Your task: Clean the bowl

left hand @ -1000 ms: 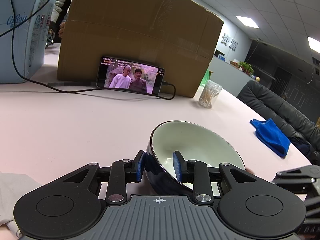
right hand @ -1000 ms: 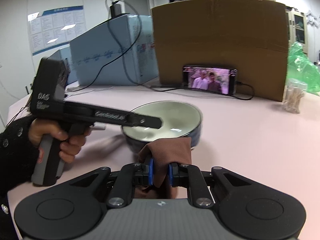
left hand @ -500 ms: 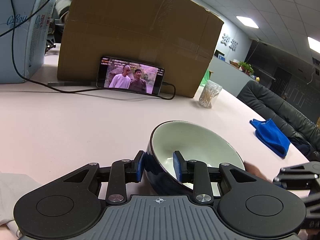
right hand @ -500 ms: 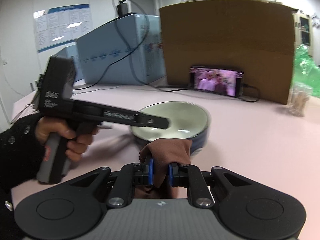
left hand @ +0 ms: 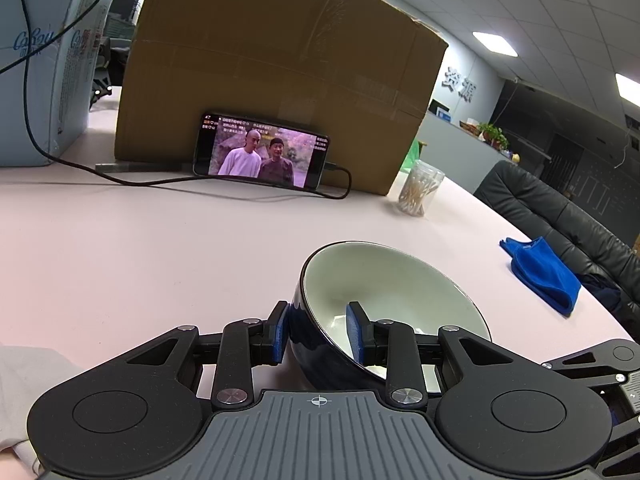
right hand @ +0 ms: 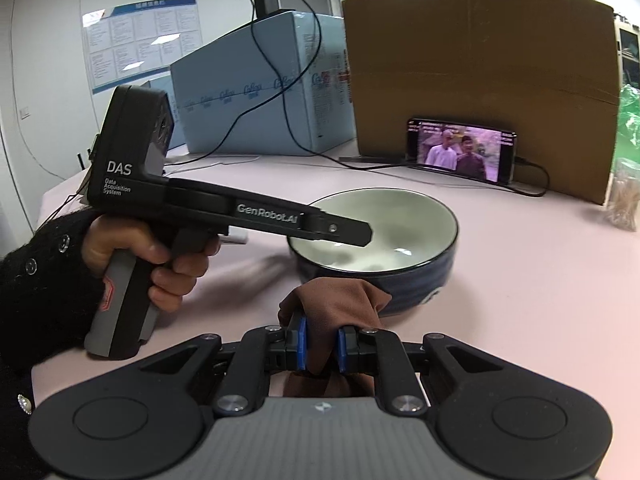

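Since a second ago the right gripper [right hand: 322,346] has drawn closer to the bowl [right hand: 374,240], its one brown cloth [right hand: 334,312] pinched tight between nearly closed fingers, just beside the dark outer wall. One bowl sits on the pink table [left hand: 140,248]; the left gripper [left hand: 318,334] clamps its near rim. One blue cloth [left hand: 542,274] lies well apart; one phone [left hand: 260,156] leans on one carton [left hand: 276,64].
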